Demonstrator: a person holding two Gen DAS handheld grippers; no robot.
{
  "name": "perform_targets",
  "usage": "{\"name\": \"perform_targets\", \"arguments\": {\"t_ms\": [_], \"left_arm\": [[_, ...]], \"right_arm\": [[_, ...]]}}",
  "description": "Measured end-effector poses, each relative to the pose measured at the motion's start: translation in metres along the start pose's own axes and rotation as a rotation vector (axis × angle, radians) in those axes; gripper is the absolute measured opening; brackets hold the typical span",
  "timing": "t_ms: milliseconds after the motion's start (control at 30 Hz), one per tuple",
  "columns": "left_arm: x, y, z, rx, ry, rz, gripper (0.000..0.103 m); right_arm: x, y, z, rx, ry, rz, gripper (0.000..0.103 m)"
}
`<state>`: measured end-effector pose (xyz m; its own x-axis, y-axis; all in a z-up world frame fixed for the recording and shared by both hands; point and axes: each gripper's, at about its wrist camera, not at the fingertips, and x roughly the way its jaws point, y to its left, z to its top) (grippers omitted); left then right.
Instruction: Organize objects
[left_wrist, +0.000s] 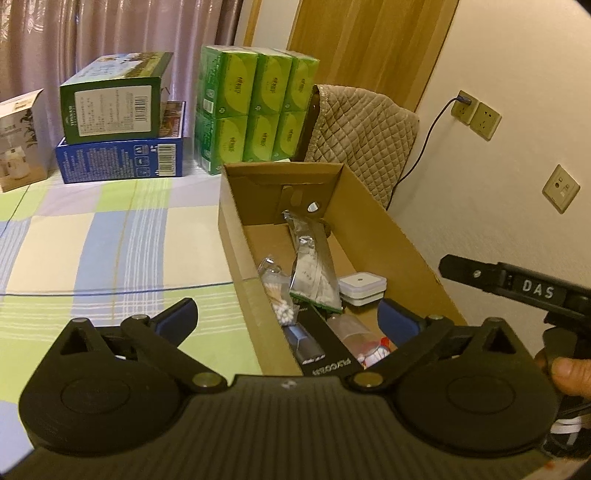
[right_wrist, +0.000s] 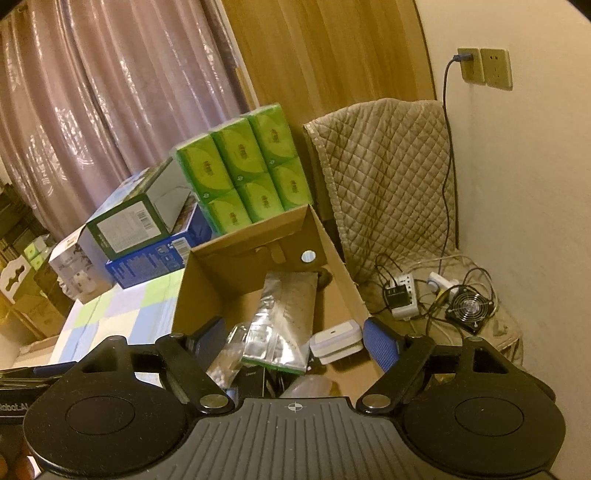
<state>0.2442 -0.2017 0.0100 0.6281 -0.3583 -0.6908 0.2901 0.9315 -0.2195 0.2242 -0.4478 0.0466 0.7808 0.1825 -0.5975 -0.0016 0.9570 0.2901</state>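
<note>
Both hand-held grippers, left (left_wrist: 286, 319) and right (right_wrist: 295, 339), hover released and empty over a cardboard box (left_wrist: 373, 221) on a checked bed (left_wrist: 110, 236). Inside, a light, crinkly foil pouch (right_wrist: 284, 325) looks slippery, best pinched at its edge. Only the right view shows a power strip (right_wrist: 404, 295) and fan (right_wrist: 469, 306) beside the box.

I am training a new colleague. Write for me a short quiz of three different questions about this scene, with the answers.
1. True or false: both grippers have open jaws.
2. Which item leans against the far wall inside the cardboard box? A) silver foil pouch B) green tissue packs C) small fan
3. Fill in: the white square case lies ___ the box.

Key: 1 true; 2 A; 3 inside.
</note>
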Motion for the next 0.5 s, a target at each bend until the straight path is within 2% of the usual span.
{"name": "perform_targets", "arguments": {"t_ms": [333,500], "left_arm": [[-0.044,0.002,-0.028,-0.002,-0.047,0.037,0.102],[-0.066,0.004,-0.043,-0.014,-0.055,0.028,0.102]], "right_arm": [[-0.035,0.014,-0.020,-0.032,0.030,0.000,0.079],[-0.052,0.023,-0.032,-0.054,0.040,0.006,0.079]]}}
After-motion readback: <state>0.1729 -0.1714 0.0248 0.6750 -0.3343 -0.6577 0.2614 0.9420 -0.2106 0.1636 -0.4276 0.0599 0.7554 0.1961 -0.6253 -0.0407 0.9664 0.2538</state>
